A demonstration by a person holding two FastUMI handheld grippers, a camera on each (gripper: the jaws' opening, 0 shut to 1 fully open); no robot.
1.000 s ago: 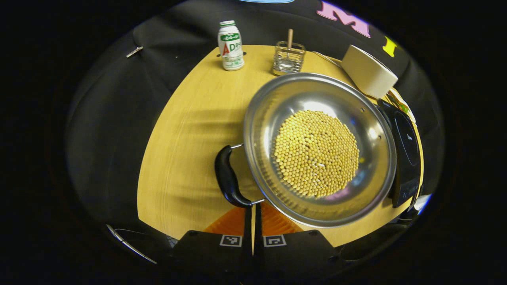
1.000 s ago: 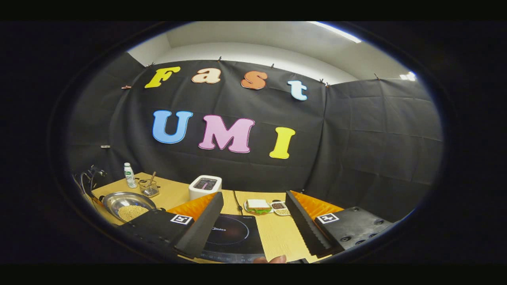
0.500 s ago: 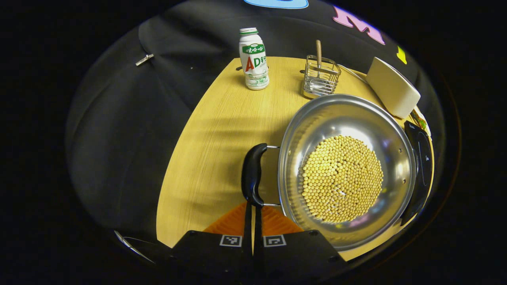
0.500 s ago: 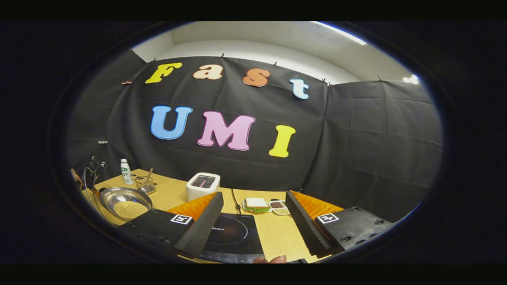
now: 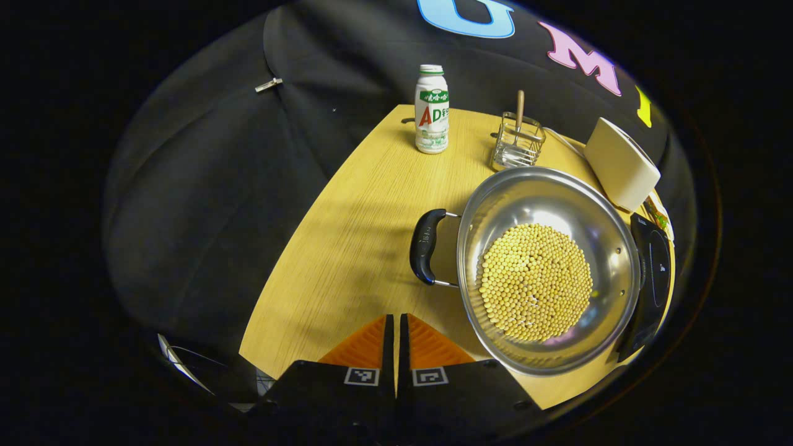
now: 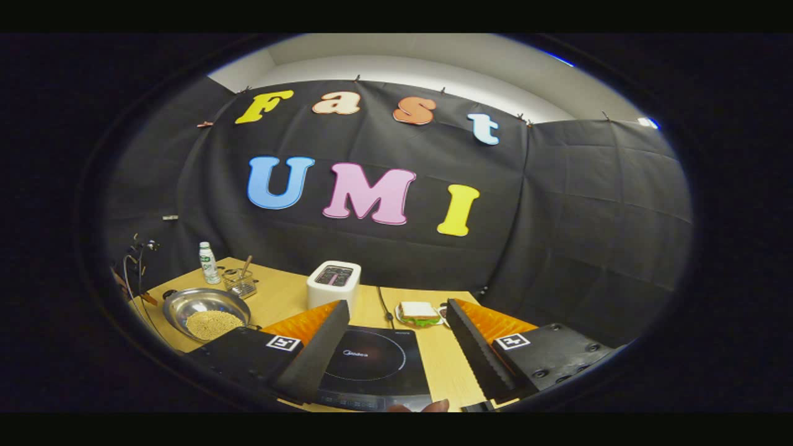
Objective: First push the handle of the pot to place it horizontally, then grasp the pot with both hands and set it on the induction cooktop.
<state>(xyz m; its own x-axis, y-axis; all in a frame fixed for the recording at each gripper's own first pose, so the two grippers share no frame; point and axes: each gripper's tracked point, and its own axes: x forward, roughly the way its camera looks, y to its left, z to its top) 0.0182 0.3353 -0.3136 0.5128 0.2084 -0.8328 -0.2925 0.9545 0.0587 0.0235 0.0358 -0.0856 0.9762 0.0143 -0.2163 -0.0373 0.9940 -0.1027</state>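
Note:
A steel pot (image 5: 610, 244) holding yellow beans (image 5: 536, 282) sits on the wooden table (image 5: 347, 248). Its black handle (image 5: 424, 246) sticks out from the pot's left side. My left gripper (image 5: 394, 319) is shut on nothing, a short gap below and left of the handle, not touching it. The black induction cooktop (image 5: 652, 279) lies just right of the pot. In the right gripper view my right gripper (image 6: 396, 308) is open above the cooktop (image 6: 372, 362), with the pot (image 6: 186, 306) far to the left.
A white bottle (image 5: 432, 109), a wire holder with a wooden stick (image 5: 518, 142) and a white toaster (image 5: 619, 164) stand behind the pot. A sandwich on a plate (image 6: 418, 311) lies behind the cooktop, with a cable beside it. A person's fingertip (image 6: 437, 406) shows at the bottom.
My left gripper, still shut, has drawn back from the handle it was touching; the pot now sits farther off. The right gripper has shifted slightly, bringing the cooktop more between its fingers.

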